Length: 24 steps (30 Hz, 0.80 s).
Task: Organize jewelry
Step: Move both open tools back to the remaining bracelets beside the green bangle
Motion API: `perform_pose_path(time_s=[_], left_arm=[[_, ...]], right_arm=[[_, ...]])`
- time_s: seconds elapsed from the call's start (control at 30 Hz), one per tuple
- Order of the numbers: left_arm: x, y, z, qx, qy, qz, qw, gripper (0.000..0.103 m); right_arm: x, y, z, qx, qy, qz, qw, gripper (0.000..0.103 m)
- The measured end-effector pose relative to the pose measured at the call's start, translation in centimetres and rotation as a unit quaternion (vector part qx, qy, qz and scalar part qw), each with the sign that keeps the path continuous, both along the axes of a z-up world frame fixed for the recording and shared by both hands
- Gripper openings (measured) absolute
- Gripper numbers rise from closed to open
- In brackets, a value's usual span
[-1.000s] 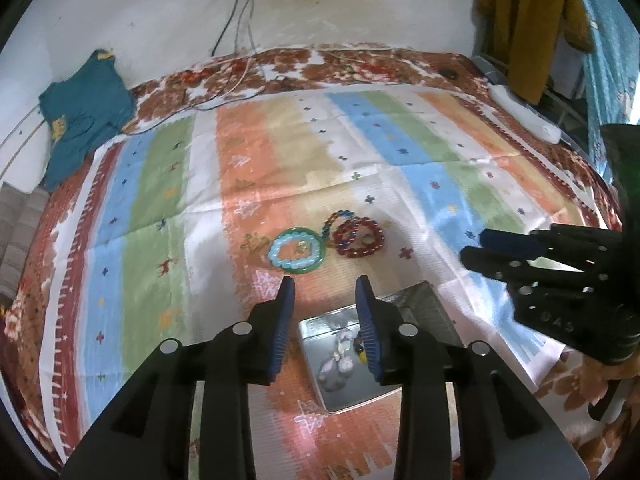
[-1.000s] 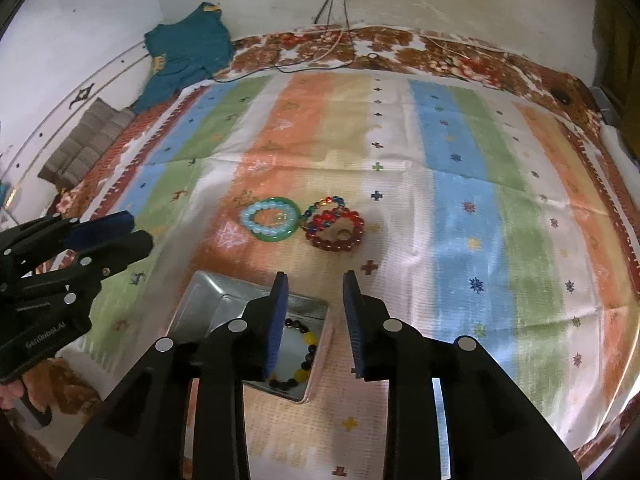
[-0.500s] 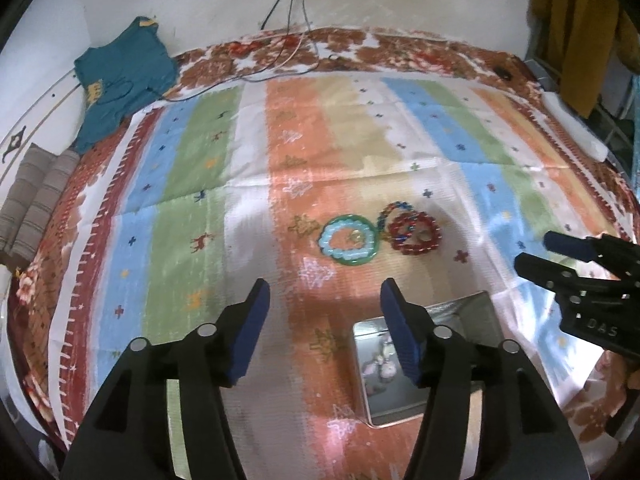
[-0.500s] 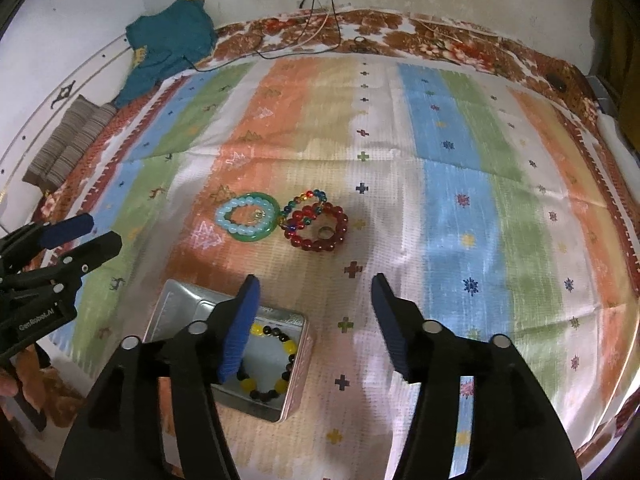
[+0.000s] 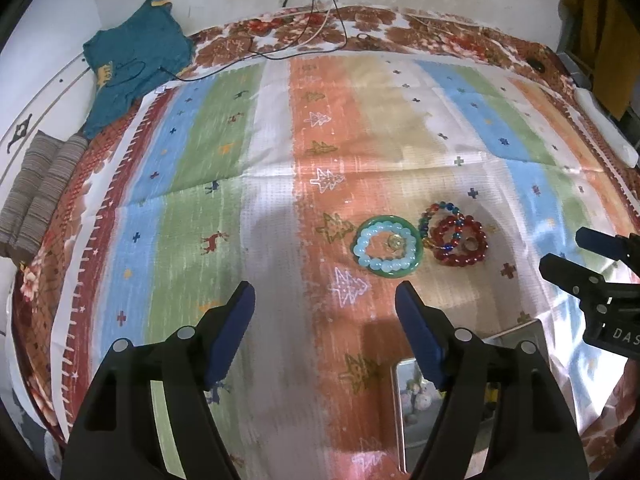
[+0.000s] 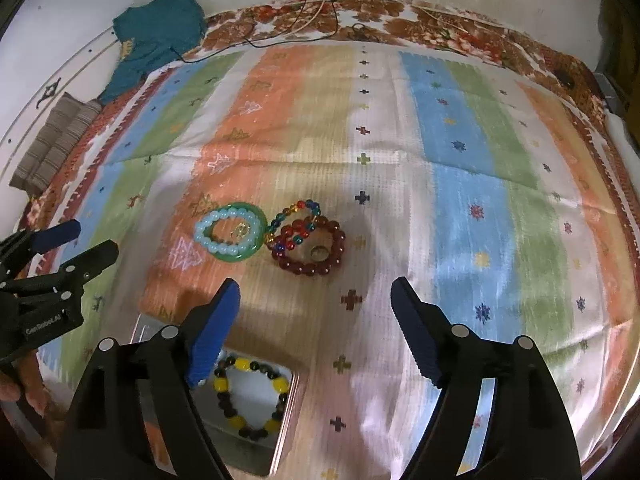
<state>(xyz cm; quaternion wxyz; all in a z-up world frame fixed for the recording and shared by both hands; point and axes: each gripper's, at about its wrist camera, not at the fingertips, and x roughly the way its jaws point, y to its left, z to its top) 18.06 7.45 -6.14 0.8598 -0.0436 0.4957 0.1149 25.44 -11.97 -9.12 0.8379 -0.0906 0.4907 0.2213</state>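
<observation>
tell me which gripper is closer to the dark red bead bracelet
Right. The right gripper hovers open just short of the dark red bracelet; the left gripper sits further off, beyond the green bangle.

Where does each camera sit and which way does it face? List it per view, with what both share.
Left wrist: rides the left gripper, looks steeply down at the striped cloth; its open fingers show, and the right gripper at the right edge.
Right wrist: rides the right gripper, same downward look; its open fingers show, with the left gripper at the left edge.
Shared: green bangle, red bead bracelet, metal tin.
</observation>
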Motion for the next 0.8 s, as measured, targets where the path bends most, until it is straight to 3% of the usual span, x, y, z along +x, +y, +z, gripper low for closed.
perform_pose_path(time_s=[0.43, 0.8], left_arm=[[3.1, -0.2, -1.9, 0.018, 0.021, -0.014, 0.9995, 0.074], [5.5, 0.8, -4.7, 0.006, 0.050, -0.014, 0.9986, 0.074]], right_arm=[[3.5, 0.9, -2.3, -0.016, 0.017, -0.016, 1.000, 0.080], [5.9, 2.5, -4.1, -0.035, 0.040, -0.013, 0.999, 0.080]])
